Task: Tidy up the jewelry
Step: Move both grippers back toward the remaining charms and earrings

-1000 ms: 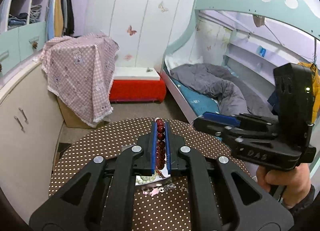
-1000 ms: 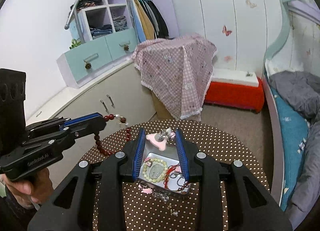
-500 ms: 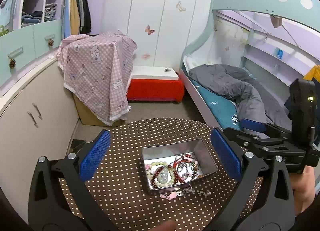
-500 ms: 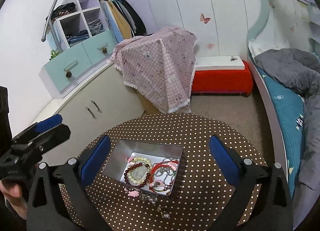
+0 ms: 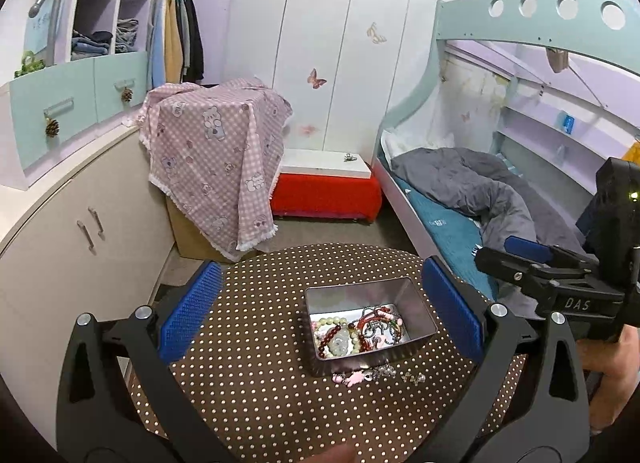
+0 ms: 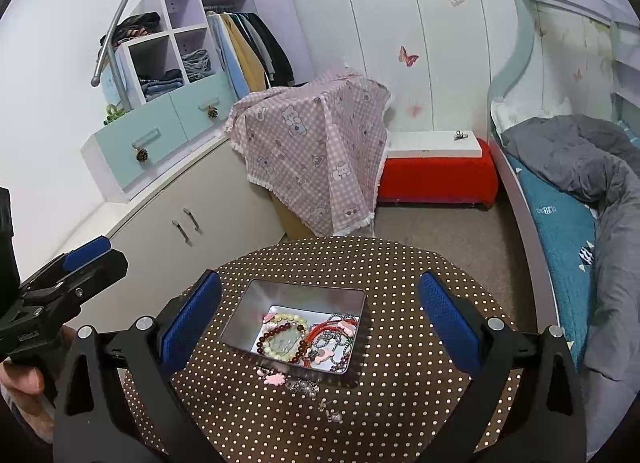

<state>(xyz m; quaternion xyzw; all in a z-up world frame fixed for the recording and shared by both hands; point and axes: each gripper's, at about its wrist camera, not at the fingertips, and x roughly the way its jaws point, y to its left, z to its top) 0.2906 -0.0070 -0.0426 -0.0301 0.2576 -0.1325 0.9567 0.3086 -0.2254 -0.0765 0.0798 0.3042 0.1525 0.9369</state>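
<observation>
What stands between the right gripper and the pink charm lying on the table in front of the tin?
Nothing visible. The right gripper is wide open above the tin, and the pink charm lies uncovered on the table just outside it.

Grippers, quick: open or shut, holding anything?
Left gripper: open, fingers wide apart, holding nothing, above the tin.
Right gripper: open, fingers wide apart, holding nothing.

The left gripper (image 5: 320, 311) is held above the metal box (image 5: 416, 305), a bit to its left, with its blue fingers (image 5: 190, 313) spread wide and holding nothing. The right gripper (image 6: 320, 319) is above the box too (spread just as wide), a bit to its right.
</observation>
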